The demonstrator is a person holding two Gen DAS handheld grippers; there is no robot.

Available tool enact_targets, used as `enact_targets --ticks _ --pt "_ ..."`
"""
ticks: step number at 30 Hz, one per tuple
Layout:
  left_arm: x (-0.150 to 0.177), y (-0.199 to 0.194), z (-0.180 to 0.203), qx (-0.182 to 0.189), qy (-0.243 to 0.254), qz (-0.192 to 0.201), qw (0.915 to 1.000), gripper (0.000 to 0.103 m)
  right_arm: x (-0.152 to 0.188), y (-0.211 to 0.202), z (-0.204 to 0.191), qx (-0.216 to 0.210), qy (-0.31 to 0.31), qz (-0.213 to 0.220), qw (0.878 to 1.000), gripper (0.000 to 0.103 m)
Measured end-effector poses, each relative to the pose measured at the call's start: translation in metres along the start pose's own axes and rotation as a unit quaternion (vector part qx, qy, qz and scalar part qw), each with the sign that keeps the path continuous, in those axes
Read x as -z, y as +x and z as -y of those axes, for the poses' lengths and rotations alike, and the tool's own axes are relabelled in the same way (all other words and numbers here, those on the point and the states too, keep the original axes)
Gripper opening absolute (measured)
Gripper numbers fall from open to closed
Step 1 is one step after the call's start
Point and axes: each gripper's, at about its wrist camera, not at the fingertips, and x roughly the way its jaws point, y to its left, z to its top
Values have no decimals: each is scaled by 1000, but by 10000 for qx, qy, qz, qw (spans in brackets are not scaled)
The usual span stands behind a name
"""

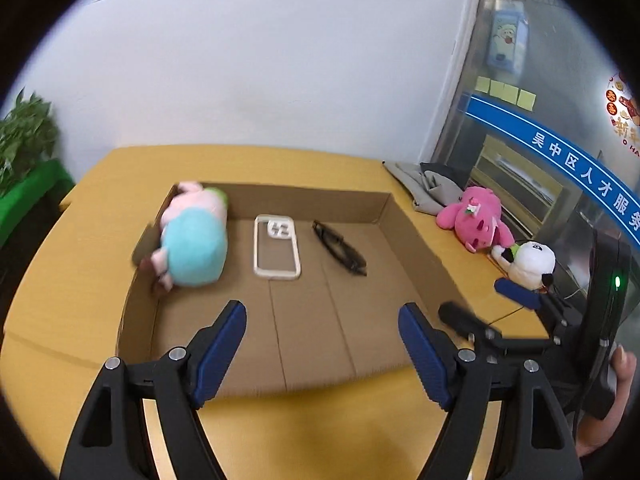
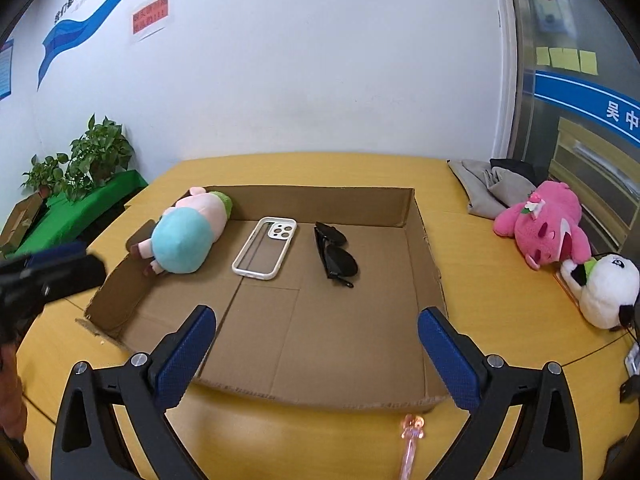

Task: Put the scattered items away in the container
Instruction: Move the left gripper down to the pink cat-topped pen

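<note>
Cardboard box (image 2: 430, 256) beyond empty, spread fingers (image 2: 188, 356).

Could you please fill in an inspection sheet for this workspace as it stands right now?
Surface: yellow table, with an open cardboard box lying on it.
Job's things: pastel plush, phone case and sunglasses lie in the box; pink plush, panda plush and a pink pen-like item are outside it.
Clutter: grey cloth at the table's far right.
Grippers: left claw and right claw both open, nothing between the pads.
Cables: thin black cable beside the panda.
Surroundings: white wall, potted plants, glass door with yellow sticky notes.
</note>
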Motion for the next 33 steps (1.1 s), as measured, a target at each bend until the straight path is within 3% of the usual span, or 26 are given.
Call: enact_targets --ticks 8,17,26,33 --pt "41 -5 -6 7 -326 -244 9992 78 12 -11 -11 -216 -104 -89 9997 103" --pt "82 13 11 492 -221 -956 9940 78 45 -23 9 -208 -17 -327 9992 103" --pt "130 41 62 1234 228 -1852 9747 78 103 -12 86 409 931 -1127 9884 103" --pt "135 73 77 1596 0 -2318 9596 78 139 -4 94 298 832 -1548 9840 102"
